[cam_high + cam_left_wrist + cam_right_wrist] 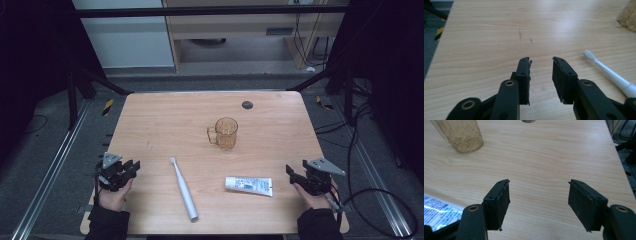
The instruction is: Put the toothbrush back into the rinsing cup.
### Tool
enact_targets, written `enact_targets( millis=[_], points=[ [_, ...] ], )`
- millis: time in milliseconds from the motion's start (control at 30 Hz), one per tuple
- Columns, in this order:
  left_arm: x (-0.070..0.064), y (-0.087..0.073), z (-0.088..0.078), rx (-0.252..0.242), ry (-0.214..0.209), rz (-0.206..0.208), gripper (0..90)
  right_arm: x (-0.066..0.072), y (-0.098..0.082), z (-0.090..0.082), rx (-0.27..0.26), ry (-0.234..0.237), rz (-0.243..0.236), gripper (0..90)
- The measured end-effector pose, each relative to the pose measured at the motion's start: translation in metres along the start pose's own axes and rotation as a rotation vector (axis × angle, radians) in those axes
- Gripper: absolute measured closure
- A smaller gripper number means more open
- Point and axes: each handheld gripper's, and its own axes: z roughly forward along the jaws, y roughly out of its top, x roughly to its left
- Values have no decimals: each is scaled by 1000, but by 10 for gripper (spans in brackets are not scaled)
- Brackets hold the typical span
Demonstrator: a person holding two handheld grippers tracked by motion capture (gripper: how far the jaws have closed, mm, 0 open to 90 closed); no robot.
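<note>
Both grippers (134,166) (291,172) open; amber mug (225,132) upright, contents unclear.

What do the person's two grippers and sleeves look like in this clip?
Both the left gripper and the right gripper are black, each with two ribbed block jaws and a grey three-cornered plate on top. A black cable trails from the right one. The sleeves are dark.

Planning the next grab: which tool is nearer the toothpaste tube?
Right. The right tool sits just right of the toothpaste tube; the left tool is far left, beyond the toothbrush.
</note>
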Motion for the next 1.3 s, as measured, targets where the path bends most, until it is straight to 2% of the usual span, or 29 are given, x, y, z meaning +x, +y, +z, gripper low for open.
enact_targets(
  millis=[67,100,200,267,300,400,533,633,900,1100,1300],
  points=[
    [-9,-1,2,25,-28,32,704,2,0,-1,5,8,-3,345],
    [-9,-1,2,25,-28,32,721,3,0,-1,5,9,-5,349],
    [-20,-4,7,56,-63,60,778,5,0,-1,5,12,-13,355],
    [-23,-4,8,63,-67,71,820,7,0,-1,9,13,-22,358],
    [-27,-5,11,71,-66,91,840,8,1,-1,14,19,-20,358],
    [-33,-6,16,90,-75,97,886,10,1,0,9,18,-29,361],
    [-42,-6,23,108,-75,99,895,11,2,0,13,21,-40,363],
    [-47,-5,26,118,-76,103,896,12,2,1,21,27,-28,364],
    [-63,-6,39,149,-90,146,897,16,3,3,21,38,-44,359],
    [-71,-6,46,164,-117,169,897,20,3,5,34,40,-71,354],
    [-80,-5,51,175,-137,186,897,20,3,7,43,47,-75,351]
  ],
)
